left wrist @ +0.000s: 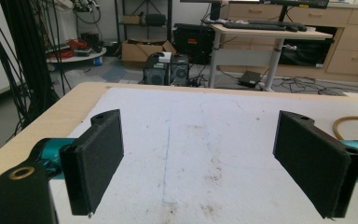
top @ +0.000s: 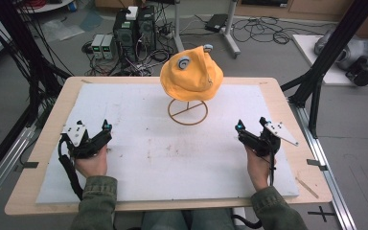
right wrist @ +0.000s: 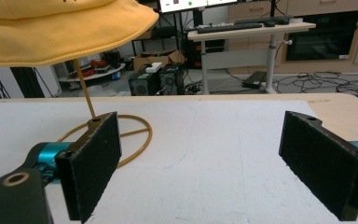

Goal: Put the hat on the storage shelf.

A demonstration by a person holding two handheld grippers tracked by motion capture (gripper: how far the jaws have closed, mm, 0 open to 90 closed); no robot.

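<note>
Here, hat: a yellow bucket hat [top: 191, 73] sits on a wire stand [top: 188, 111] at the desk's [top: 48, 139] far centre.
Left gripper [top: 106, 130]: jaws spread, empty, near edge.
Right gripper [top: 250, 127]: jaws spread, empty, well apart.

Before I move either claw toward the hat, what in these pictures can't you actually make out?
- Top of the stand's stem, high view and right gripper view: covered by the yellow hat.
- Near part of the stand's ring base, right gripper view: behind that claw's own jaw.
- Crown of the hat, right gripper view: cut off by the top edge.
- The two grey round pieces on the hat, high view: too small to identify.
- Stand, left gripper view: just a sliver of ring at the right edge.
</note>
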